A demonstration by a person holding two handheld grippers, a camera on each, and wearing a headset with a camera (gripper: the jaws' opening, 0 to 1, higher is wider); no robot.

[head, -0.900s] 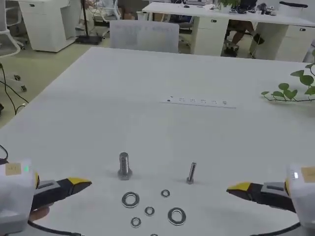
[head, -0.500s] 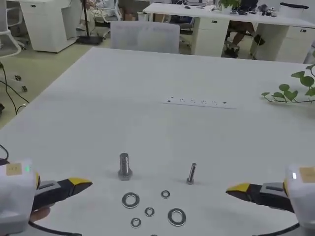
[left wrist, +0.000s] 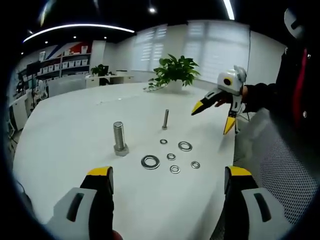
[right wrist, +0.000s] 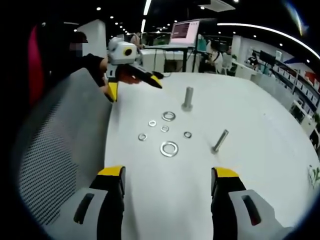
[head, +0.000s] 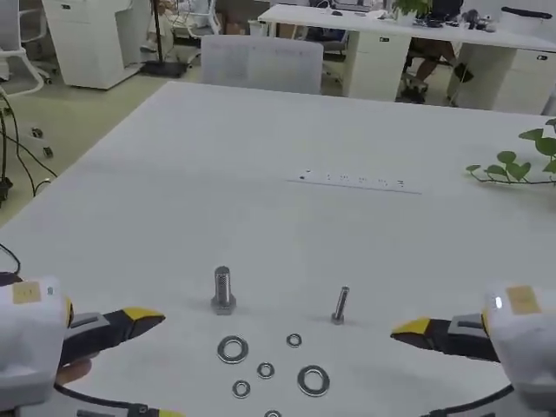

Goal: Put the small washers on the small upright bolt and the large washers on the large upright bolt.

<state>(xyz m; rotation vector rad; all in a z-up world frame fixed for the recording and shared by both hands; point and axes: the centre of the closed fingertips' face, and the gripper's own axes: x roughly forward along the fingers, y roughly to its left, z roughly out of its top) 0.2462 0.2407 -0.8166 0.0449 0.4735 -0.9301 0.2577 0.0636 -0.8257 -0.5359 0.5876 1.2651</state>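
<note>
Both grippers are hovering just above the white table (head: 261, 156), and nothing's threaded on either bolt yet. My left gripper (left wrist: 169, 172) is hanging with its jaws spread wide and empty, and my right gripper (right wrist: 168, 172) is doing the same, wide apart and carrying nothing. Everything I'm after is sitting in the gap between them. In the head view the large bolt (head: 222, 289) is standing upright on its head, with the small bolt (head: 340, 305) standing upright well off at its 3 o'clock. The washers are lying flat in a loose bunch at 6 o'clock of the bolts, on my side of them. One large washer (head: 232, 349) is lying just at 6 o'clock of the large bolt, and the second large washer (head: 313, 380) is lying at about 7 o'clock of the small bolt. The small washers (head: 265, 371) are scattered between and around those two. Down the left gripper view the first large washer is coming up nearest, close to 12 o'clock between my jaws. Down the right gripper view the second one is sitting dead ahead at 12 o'clock. So I'm reckoning each side is nearer its own big washer. Since they're lying flat with their holes pointing up like the bolts, I'm guessing a pinch on the rim, kept level, is what's needed.
</note>
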